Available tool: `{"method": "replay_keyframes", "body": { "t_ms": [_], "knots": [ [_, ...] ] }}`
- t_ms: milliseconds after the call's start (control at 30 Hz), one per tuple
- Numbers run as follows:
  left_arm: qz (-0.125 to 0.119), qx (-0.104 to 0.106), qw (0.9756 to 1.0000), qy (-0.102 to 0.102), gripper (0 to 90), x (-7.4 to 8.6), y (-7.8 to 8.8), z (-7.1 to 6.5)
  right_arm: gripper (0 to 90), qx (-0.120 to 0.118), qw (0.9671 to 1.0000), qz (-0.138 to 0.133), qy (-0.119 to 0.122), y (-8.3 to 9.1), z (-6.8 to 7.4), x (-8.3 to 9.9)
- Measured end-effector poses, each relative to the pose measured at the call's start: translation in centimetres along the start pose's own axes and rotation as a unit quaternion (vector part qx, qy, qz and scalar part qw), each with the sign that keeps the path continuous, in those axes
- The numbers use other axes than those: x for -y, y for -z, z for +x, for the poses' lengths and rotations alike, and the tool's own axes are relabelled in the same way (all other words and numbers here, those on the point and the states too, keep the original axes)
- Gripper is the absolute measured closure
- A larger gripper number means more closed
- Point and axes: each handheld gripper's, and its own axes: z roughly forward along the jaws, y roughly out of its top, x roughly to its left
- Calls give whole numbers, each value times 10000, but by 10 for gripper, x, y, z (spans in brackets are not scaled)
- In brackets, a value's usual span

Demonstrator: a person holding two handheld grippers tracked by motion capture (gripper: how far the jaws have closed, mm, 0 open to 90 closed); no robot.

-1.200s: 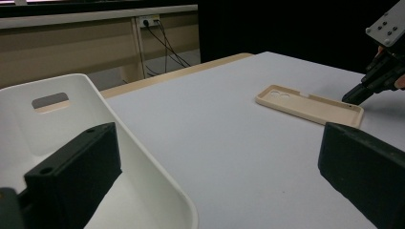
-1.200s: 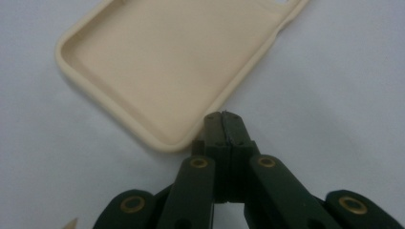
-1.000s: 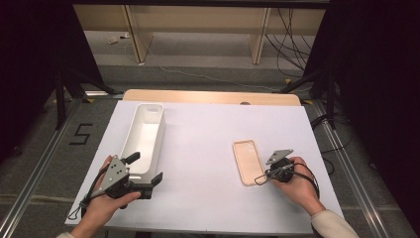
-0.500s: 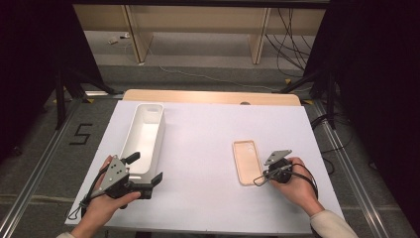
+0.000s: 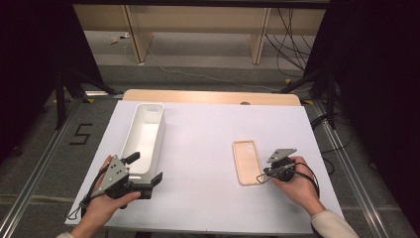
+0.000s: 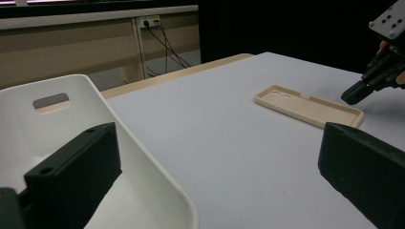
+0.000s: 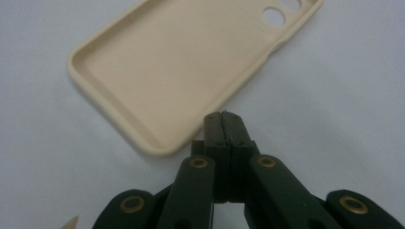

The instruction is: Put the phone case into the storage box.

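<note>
A beige phone case (image 5: 246,161) lies hollow side up on the right half of the white table (image 5: 208,124). My right gripper (image 5: 263,174) is shut, its tips just off the case's near right corner without touching it. In the right gripper view the closed tips (image 7: 224,117) sit beside the rim of the case (image 7: 176,71). My left gripper (image 5: 144,168) is open at the near end of a long white bin (image 5: 143,136). In the left gripper view the jaws (image 6: 217,191) straddle the wall of the bin (image 6: 143,181) with nothing gripped; the case (image 6: 308,105) and the right gripper (image 6: 356,93) lie beyond.
The bin is empty and runs lengthwise along the table's left side. A wooden strip (image 5: 213,96) edges the far side of the table. Shelving and cables (image 5: 292,39) stand on the floor behind, and metal rails flank the table.
</note>
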Motion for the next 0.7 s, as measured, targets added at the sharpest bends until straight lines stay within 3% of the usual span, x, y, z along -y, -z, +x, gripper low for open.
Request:
{"method": "replay_keyframes", "body": {
  "t_ms": [133,167,333,433,500,567,700],
  "knots": [
    [4,1,10000,-21,2,0,0,0,884,0,9998,-154,-111,6,-3,0],
    [2,0,10000,-14,2,0,0,0,853,53,9991,-412,-21,9,-7,0],
    [-48,33,10000,7,2,0,-1,0,775,52,9968,-799,-16,13,-9,0],
    [2,7,10000,14,2,0,0,0,635,-9,9929,-1189,-70,14,-8,-1],
    [1,8,10000,15,1,0,0,0,591,-40,9920,-1262,-26,14,-7,-1],
    [-47,39,10000,8,1,0,-1,0,457,-108,9895,-1438,4,14,-4,-2],
    [10,26,10000,-34,1,0,-1,0,316,-256,9860,-1637,177,13,-1,-4]
  ]
}}
